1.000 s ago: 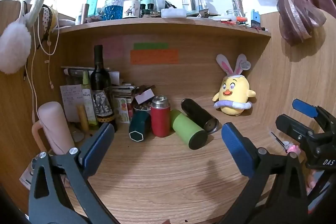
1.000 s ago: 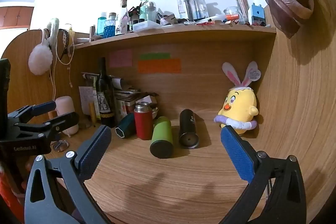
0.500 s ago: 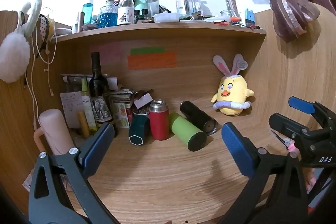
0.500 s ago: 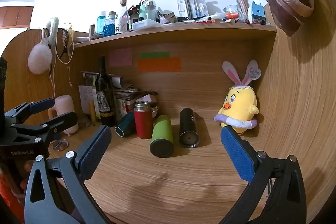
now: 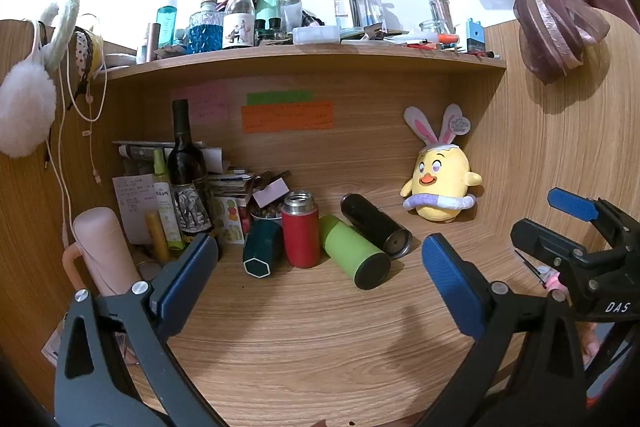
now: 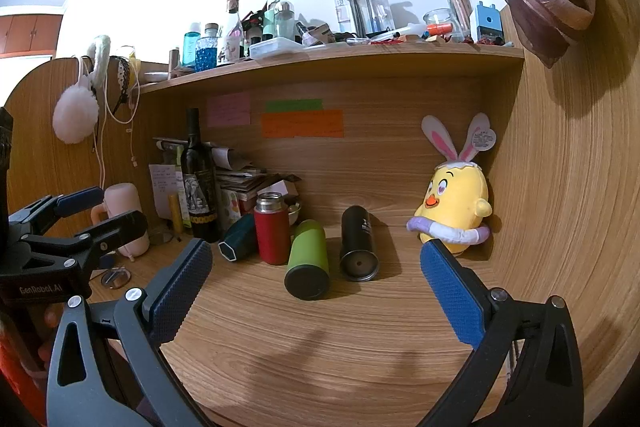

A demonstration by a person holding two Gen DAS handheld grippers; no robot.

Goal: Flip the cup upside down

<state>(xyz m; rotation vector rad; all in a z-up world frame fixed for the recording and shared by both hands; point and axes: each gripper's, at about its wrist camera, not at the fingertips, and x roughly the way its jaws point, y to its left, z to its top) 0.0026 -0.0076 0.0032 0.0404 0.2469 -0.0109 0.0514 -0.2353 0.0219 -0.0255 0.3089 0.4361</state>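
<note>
I see four flasks grouped at the middle of the wooden desk (image 6: 320, 367). The red steel-topped flask (image 6: 273, 233) stands upright. Just left of it the dark teal hexagonal flask (image 6: 237, 242) lies tilted, its base toward me. Just right of it the green cylindrical flask (image 6: 308, 265) lies on its side, and the black cylindrical flask (image 6: 359, 245) lies beside that, further right. The yellow chick plush with rabbit ears (image 6: 454, 205) sits well right of them, against the back corner. The dark glass wine bottle (image 6: 197, 183) stands behind and left. The cluttered wooden shelf (image 6: 332, 59) runs above everything.
</note>
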